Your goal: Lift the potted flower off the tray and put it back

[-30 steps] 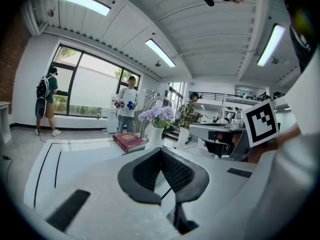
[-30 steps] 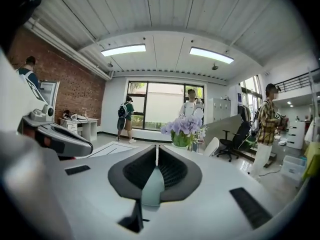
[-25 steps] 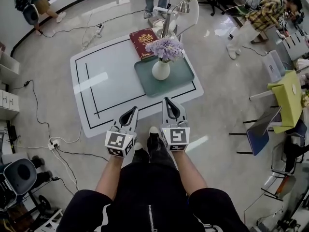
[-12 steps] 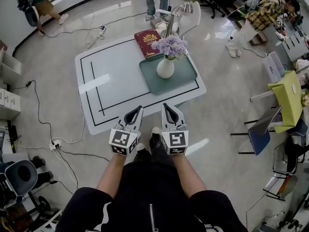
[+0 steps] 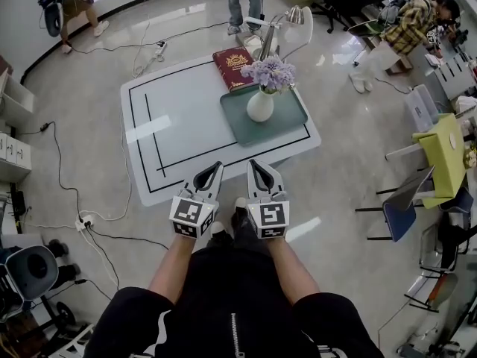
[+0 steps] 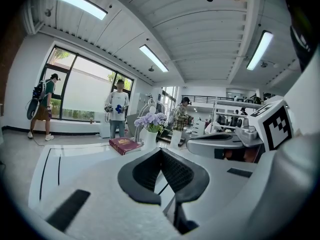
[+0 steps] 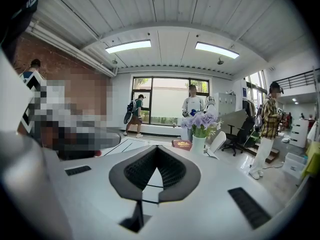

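In the last second the head view has drifted. The white rectangular surface (image 5: 186, 125) with black border lines now sits a little higher and further right in the picture. The left tongs (image 5: 215, 167) and right tongs (image 5: 256, 164) have drawn slightly closer to each other, and their tips now lie at the near edge of the surface rather than over it.

Both tongs are pinched fully together with nothing between them, as each gripper view shows.

The potted flower (image 5: 262, 95), lilac blooms in a white rounded vase, stands upright on the grey-green rectangular tray (image 5: 289, 121). It lies at about 12 to 1 o'clock from the tongs and well apart from them.

That layout fits two stages equally. Either the flower waits on the tray for the lift, or it has been set back there with the tongs drawn away. The small shift does not settle which.

A dark red book with a gold emblem (image 5: 232, 60) lies at 11 o'clock of the tray, its cover lettering too small to read. The marker cubes (image 5: 268, 216) carry only black-and-white square patterns, no words.
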{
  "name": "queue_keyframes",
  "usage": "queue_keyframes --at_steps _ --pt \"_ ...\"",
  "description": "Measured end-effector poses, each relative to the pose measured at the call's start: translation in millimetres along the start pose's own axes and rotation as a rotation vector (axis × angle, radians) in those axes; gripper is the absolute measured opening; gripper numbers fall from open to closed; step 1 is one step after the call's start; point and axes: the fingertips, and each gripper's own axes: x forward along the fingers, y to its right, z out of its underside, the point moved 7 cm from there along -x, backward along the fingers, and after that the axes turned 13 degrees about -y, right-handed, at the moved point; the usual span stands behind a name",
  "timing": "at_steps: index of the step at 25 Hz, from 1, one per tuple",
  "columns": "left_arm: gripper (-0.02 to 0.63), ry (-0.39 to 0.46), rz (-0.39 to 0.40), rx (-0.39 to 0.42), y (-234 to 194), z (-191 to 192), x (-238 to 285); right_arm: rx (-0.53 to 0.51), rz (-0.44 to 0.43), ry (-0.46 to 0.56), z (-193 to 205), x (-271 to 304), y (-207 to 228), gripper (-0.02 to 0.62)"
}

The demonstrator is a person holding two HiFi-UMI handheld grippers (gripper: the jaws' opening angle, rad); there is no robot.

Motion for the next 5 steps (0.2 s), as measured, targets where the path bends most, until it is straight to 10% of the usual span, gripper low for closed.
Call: queue_keyframes --at_steps 5 --pt "0.005 0.005 -0.001 -0.002 -3.8 -0.8 -6.5 -0.006 -0.006 0.004 -4.3 -1.2 -7.1 0.006"
